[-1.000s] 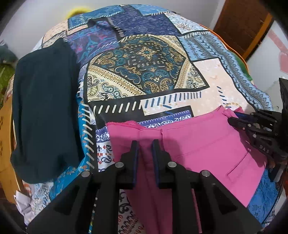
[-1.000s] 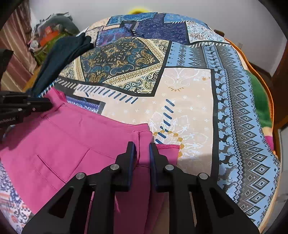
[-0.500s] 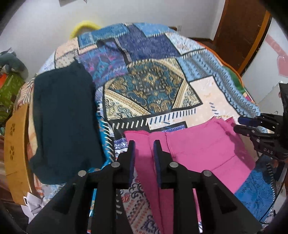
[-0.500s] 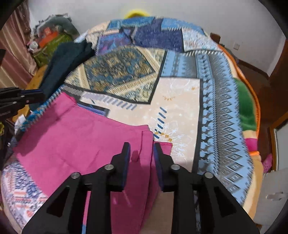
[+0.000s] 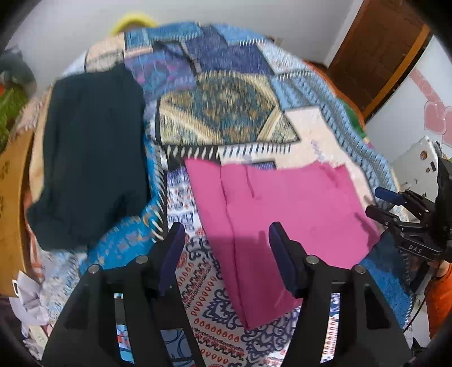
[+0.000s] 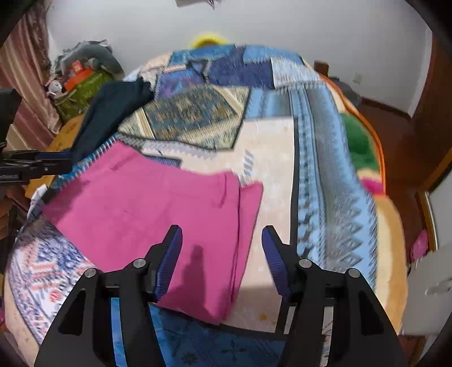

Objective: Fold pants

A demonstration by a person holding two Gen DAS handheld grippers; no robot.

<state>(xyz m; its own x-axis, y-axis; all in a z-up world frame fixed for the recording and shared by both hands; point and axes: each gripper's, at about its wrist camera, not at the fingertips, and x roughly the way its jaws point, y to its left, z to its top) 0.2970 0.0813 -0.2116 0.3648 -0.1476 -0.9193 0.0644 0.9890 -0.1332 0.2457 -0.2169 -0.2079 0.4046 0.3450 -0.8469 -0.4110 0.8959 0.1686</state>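
The pink pants point(image 5: 282, 214) lie folded flat on the patterned bedspread point(image 5: 226, 113) below me, a compact rectangle with stacked layers showing along one edge. The fabric looks smooth, with one seam line visible; nothing grips them.

A patchwork bedspread point(image 5: 226, 118) in blues, creams & gold covers a bed, w/ a teal-and-gold medallion panel near its middle. A dark teal garment point(image 5: 90, 152) lies flat on the spread's left side, partly over the edge nr a light wooden board point(image 5: 12, 197). A yellow object point(image 5: 132, 22) peeks over the far end of the bed against a white wall point(image 6: 254, 25). A brown wooden door point(image 5: 378, 56) stands at right. In the rt view, a cluttered pile w/ a green bag point(image 6: 82, 90) sits by striped pink curtains point(image 6: 25, 73), & green fabric point(image 6: 358, 141) shows at the bed's right edge
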